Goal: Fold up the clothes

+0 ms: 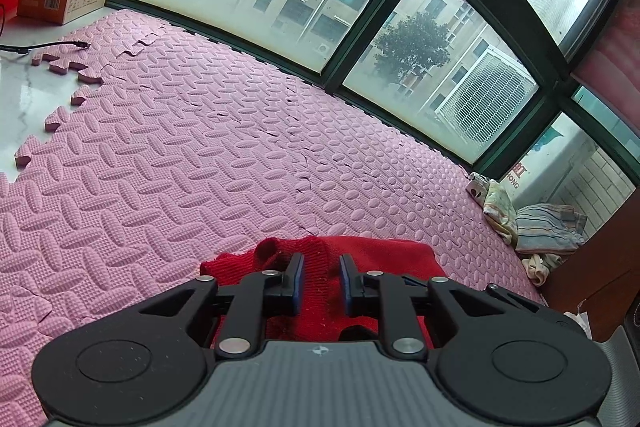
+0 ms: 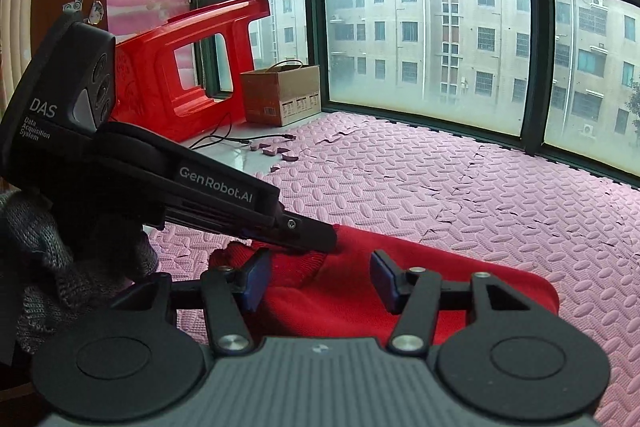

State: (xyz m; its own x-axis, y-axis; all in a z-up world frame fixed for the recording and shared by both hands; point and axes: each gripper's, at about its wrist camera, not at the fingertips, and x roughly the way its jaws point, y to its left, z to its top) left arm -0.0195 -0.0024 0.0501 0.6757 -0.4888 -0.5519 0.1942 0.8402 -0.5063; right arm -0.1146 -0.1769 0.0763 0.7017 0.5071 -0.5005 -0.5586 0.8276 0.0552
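- Left gripper: fingers spread, a slim gap over the red sweater, gripping nothing.
- Right gripper: fingers spread wide above the same sweater, which lies on the pink mat.
- Risk: both grippers crowd one edge and may collide or bunch the knit.
- Room: open mat ahead; window borders the far side, clothes pile at the corner.

Each tool was matte black with a ribbed grey deck bearing a small compass-like mark. On the left tool, two round black discs sat at the deck's corners, and silver rivets pinned the angled linkage arms. Its fingertips wore blue pads. The right tool matched it, blue-padded and silver-riveted. The left unit's black housing carried white lettering, "DAS Data Acquisition System" and "GenRobot.AI". At nine o'clock in the right view, the hand wore a grey knitted glove.
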